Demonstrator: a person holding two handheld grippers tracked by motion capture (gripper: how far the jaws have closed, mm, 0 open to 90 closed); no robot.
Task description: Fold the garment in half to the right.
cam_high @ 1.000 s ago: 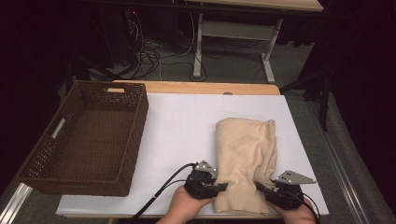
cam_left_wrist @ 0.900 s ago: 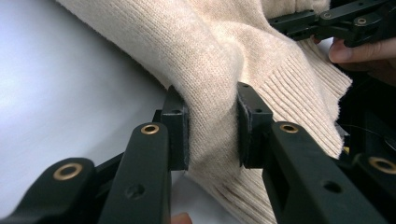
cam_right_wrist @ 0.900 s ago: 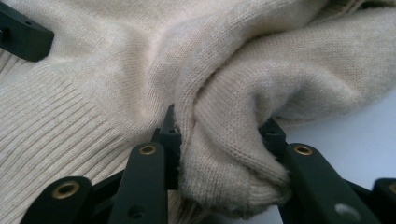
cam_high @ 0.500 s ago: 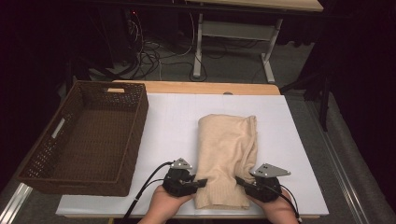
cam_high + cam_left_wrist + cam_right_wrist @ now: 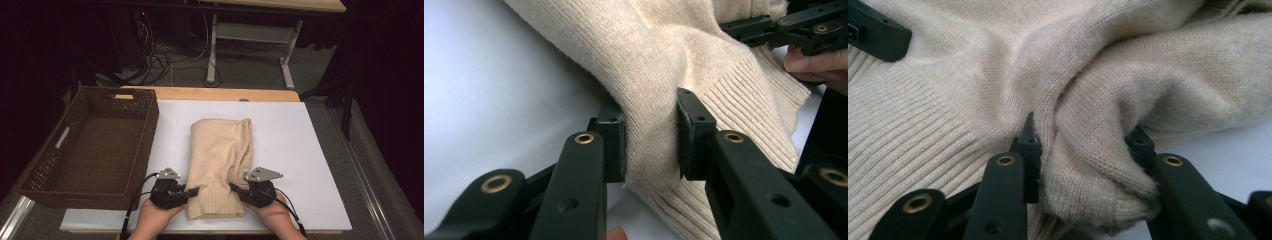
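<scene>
Folded cream sweater, cut off by the frame above the left gripper jaws. In the right gripper view, bunched knit between the jaws hides their inner pads, and the sweater runs past every edge.

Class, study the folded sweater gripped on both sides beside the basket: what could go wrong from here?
1. Each gripper, left and right, pinches only a bunch of knit at the sweater edge; the fold could sag open if lifted.
2. The far end lies free and might catch the basket rim.
</scene>
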